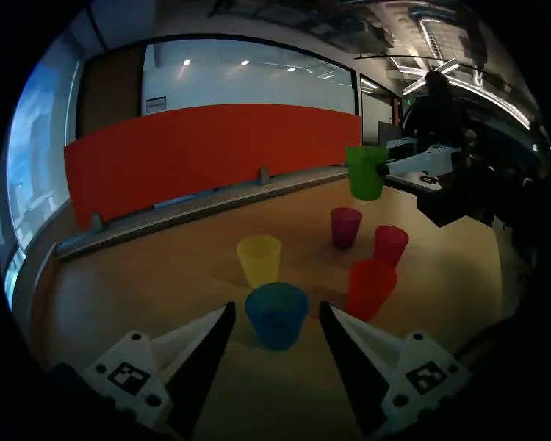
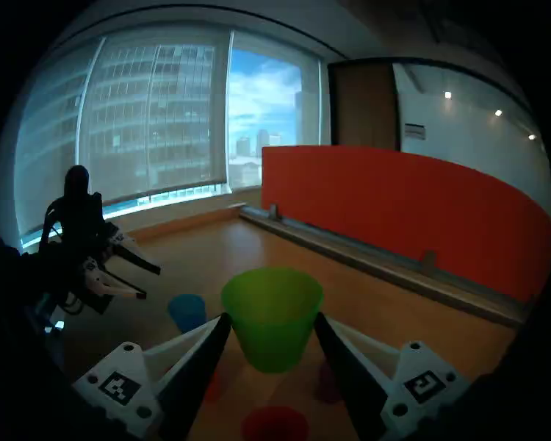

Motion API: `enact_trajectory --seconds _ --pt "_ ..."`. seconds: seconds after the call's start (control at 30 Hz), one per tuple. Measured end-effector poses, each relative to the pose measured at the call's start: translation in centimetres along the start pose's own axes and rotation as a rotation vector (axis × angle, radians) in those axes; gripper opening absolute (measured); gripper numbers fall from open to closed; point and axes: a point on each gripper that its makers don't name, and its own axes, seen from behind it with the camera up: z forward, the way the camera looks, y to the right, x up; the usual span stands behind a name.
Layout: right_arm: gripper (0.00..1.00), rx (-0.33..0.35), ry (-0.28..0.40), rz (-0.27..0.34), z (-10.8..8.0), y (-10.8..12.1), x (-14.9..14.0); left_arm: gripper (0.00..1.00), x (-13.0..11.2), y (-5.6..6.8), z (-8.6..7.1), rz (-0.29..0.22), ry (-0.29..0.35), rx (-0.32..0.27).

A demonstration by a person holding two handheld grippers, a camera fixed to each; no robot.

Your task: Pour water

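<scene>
Two fingers of my right gripper (image 2: 272,323) clamp the green cup (image 2: 272,301) above the table (image 2: 224,257). My left gripper (image 1: 277,310) gapes wide around the blue cup (image 1: 277,327), touching neither side.

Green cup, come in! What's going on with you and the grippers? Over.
Right gripper shut on green cup, held above table. Left gripper open around blue cup, not touching. Yellow cup crowds close behind blue.

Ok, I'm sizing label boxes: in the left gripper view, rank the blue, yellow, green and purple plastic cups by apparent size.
1. Blue plastic cup, nearest the camera.
2. Yellow plastic cup and green plastic cup: too alike to rank.
3. Purple plastic cup, smallest.
Distance may explain this.
</scene>
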Motion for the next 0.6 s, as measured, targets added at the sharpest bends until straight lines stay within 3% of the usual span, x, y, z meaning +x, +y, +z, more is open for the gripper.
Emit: enact_trajectory --seconds 0.4,0.6 --pt "0.87 -0.013 0.121 0.011 -1.9 0.2 2.2 0.84 -1.6 0.0 0.9 -0.001 -0.061 -0.02" --pt "0.87 -0.01 0.143 0.007 -2.5 0.2 2.8 0.84 -2.5 -0.3 1.6 -0.006 -0.099 -0.028"
